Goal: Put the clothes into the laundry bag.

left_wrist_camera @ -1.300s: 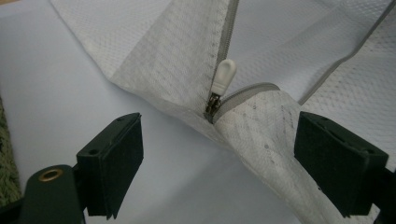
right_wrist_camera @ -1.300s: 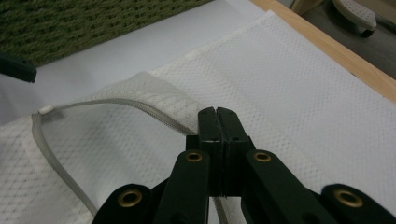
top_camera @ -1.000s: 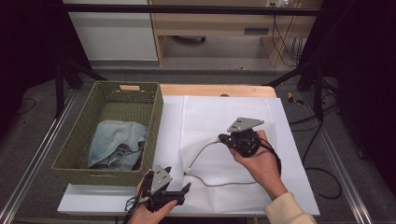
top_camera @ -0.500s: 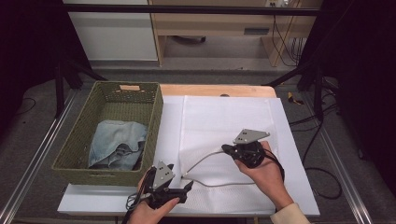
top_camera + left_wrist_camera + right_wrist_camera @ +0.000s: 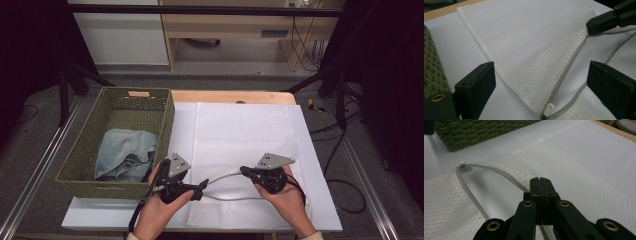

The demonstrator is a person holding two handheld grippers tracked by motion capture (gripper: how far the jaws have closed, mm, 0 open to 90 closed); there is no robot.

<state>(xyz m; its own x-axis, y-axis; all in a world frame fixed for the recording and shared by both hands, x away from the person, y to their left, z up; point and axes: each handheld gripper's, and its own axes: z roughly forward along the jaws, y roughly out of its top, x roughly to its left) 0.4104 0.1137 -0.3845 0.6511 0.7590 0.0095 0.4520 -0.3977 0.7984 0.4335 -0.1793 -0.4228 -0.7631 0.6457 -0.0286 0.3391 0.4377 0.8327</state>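
White mesh bag [image 5: 240,145] flat on the table [image 5: 310,165], just right of the green basket [image 5: 85,160] with blue cloth [image 5: 122,155] inside. Zipper edge [image 5: 499,173] lifted, clamped in the tightly shut right gripper [image 5: 246,171]. Right hand [image 5: 282,192] low, palm up. Left gripper [image 5: 202,186] with jaws wide apart, just opened further, nothing pressed between. Left hand [image 5: 160,207] near the table's front edge.

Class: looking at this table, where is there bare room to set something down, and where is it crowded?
Free: the far half of the mesh bag, beyond both grippers, and the white strip between bag and basket. Crowded: the near edge, where the left gripper and right gripper work the open zipper.
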